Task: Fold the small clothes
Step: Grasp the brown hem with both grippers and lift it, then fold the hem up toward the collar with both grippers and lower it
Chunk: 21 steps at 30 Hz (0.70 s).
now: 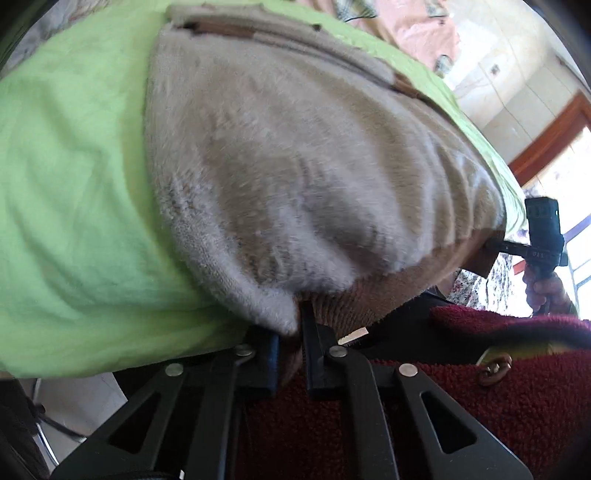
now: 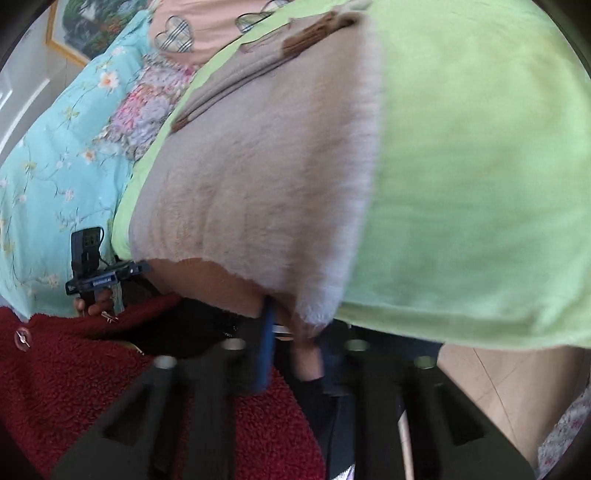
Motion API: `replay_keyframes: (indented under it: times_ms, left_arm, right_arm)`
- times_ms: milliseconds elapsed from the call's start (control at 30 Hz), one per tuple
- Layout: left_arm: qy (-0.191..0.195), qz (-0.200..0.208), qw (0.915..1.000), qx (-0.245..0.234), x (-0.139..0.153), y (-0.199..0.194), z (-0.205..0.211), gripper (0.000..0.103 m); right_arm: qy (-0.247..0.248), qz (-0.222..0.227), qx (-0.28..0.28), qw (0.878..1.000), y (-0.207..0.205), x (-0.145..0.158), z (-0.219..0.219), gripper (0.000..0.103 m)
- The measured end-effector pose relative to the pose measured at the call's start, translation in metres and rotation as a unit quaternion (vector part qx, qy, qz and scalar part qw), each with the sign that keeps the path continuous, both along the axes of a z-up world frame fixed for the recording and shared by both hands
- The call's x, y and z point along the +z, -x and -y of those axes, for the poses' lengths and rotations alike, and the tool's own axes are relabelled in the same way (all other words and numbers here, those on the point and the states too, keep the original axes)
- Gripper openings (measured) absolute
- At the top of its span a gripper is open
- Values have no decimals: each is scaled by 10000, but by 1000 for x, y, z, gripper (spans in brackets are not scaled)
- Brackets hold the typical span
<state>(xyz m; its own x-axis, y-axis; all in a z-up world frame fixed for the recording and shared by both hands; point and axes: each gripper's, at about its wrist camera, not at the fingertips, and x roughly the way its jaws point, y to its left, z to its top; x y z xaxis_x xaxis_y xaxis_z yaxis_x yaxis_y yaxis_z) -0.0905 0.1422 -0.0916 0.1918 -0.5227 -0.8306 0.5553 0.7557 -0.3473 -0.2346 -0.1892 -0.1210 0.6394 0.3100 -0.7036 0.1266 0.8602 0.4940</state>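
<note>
A beige fleece garment (image 1: pixel 288 177) with brown trim lies spread on a light green cloth (image 1: pixel 74 192); it also shows in the right wrist view (image 2: pixel 258 177). My left gripper (image 1: pixel 291 328) is shut on the garment's near left corner, lifted off the edge. My right gripper (image 2: pixel 295 325) is shut on the garment's near right corner. Each gripper shows small in the other view: the right one (image 1: pixel 543 236) and the left one (image 2: pixel 92 269), both at the garment's near hem.
The green cloth (image 2: pixel 480 184) covers a bed with a blue floral quilt (image 2: pixel 55 166) and pink bedding (image 1: pixel 417 29) beyond. The person's dark red fleece top (image 1: pixel 480 387) fills the near foreground. A window with a wooden frame (image 1: pixel 554 136) is at right.
</note>
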Motion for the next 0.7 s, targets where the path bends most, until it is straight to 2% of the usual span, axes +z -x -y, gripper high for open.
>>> replay_keyframes:
  times_ms: [100, 167, 267, 367, 533, 700]
  left_arm:
    - [-15, 344, 9992, -186, 14, 12, -1, 6]
    - [143, 438, 9987, -205, 26, 18, -6, 6]
    - [485, 662, 9966, -111, 52, 22, -16, 6]
    - [837, 928, 9921, 142, 80, 16, -28, 6]
    - [1404, 1454, 9769, 690, 127, -10, -47, 6]
    - [1668, 1881, 9630, 970, 156, -49, -33, 6]
  right_arm:
    - [112, 182, 451, 9988, 5, 19, -10, 9]
    - [23, 425, 593, 9973, 13, 36, -11, 8]
    - [-324, 1161, 648, 9906, 28, 69, -3, 8]
    - [-489, 1648, 541, 9836, 32, 92, 7, 8]
    - [-673, 2226, 350, 9719, 25, 117, 23, 8]
    - [-696, 2837, 128, 9563, -1, 145, 34, 8]
